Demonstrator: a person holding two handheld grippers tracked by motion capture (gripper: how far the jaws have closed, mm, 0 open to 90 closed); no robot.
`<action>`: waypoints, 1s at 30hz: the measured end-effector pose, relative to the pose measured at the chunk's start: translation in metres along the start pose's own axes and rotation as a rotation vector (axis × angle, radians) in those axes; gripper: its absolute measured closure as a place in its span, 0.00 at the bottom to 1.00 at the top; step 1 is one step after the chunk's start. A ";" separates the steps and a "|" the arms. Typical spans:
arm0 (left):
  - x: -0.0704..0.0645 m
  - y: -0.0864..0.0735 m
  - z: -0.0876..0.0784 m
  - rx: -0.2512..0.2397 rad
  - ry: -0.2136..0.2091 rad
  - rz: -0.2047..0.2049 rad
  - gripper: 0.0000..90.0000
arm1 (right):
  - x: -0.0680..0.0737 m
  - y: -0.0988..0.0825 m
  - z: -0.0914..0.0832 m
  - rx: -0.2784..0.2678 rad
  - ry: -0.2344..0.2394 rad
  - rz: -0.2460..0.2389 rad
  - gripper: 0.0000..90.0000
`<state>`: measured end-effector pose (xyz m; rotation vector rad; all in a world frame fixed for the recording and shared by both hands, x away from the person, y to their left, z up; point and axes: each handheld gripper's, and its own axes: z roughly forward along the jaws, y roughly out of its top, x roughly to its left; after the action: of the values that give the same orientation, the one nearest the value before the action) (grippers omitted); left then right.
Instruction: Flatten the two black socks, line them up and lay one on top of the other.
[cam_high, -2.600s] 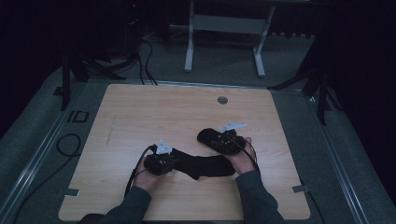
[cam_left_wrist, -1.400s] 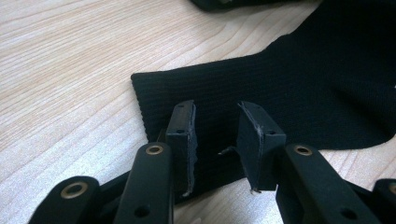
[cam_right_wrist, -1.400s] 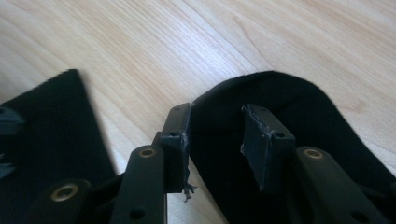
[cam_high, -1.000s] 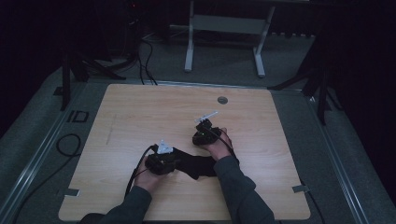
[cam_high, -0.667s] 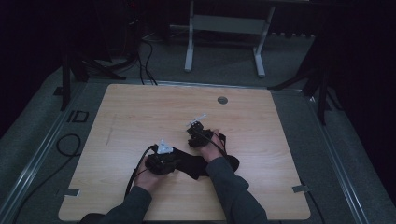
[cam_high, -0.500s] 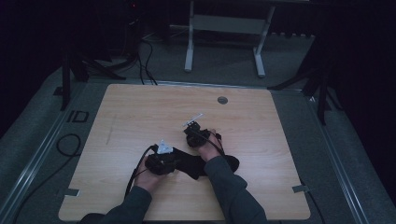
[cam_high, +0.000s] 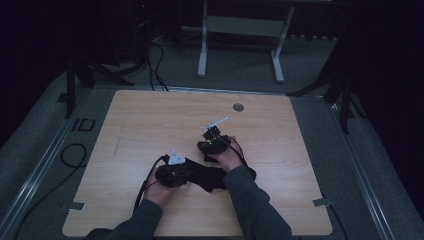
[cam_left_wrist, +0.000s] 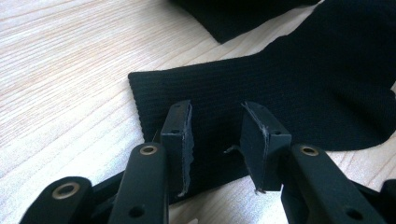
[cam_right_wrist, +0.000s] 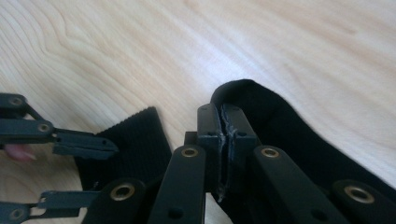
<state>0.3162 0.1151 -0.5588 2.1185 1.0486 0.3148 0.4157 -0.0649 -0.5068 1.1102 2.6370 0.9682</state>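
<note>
Folding a black ribbed knit sock (cam_high: 212, 176) near the front edge of the pale wooden tabletop (cam_high: 150, 120).

The left gripper (cam_left_wrist: 215, 135) straddles the cuff with jaws spread, pads apparently not pressing; the right gripper (cam_right_wrist: 223, 123), jaws just closed and pressed together, pinches a raised fold of the fabric. That thin pinch could slip as it lifts, or the loosely held cuff could drag along. Open tabletop lies toward the left, far and right edges.

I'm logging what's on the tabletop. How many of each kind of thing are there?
Black socks: 1
Hand-held grippers, left gripper and right gripper: 2
Round grommet in the table: 1
Total: 4
</note>
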 end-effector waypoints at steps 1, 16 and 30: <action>0.000 0.000 0.000 0.000 0.000 0.000 0.71 | -0.002 0.000 -0.004 -0.011 0.000 0.003 0.97; 0.000 0.000 0.000 0.000 -0.002 0.001 0.71 | -0.055 -0.037 -0.070 -0.094 -0.112 0.099 0.97; 0.000 -0.001 0.001 -0.005 -0.004 -0.002 0.71 | -0.099 -0.090 -0.100 -0.054 -0.263 0.188 0.97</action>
<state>0.3159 0.1146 -0.5599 2.1128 1.0466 0.3121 0.3994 -0.2305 -0.4951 1.3868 2.3193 0.8504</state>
